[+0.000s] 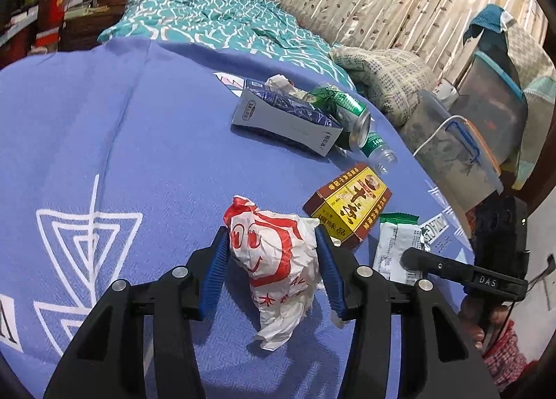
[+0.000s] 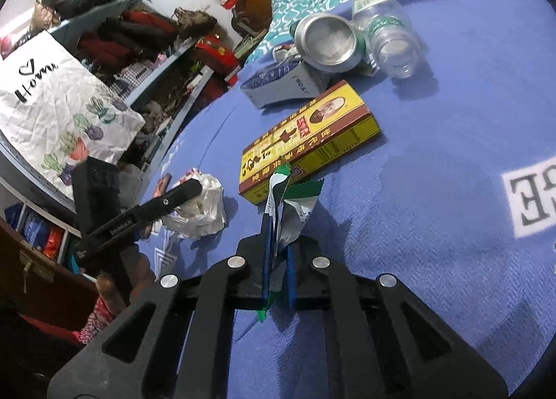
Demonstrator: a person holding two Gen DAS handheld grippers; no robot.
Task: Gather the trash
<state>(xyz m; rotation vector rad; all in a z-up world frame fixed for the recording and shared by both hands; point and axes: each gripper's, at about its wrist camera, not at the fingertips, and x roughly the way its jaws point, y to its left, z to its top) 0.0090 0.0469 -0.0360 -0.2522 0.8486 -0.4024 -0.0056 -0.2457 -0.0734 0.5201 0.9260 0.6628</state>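
The left gripper (image 1: pixel 272 253) has its blue pads on both sides of a crumpled red-and-white plastic bag (image 1: pixel 276 260) lying on the blue blanket (image 1: pixel 139 128); the right gripper (image 2: pixel 278 246) is pinched narrow on a green-and-white wrapper (image 2: pixel 283 204); just beyond its fingertips lies a yellow box (image 2: pixel 312 138); farther out, a can (image 2: pixel 326 41), a clear bottle (image 2: pixel 389 38) and a blue-grey carton (image 2: pixel 281 86) lie bunched together.

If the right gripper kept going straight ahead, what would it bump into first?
Probably the yellow box: it lies just beyond the green-and-white wrapper pinched in the right gripper. Depth is hard to judge.
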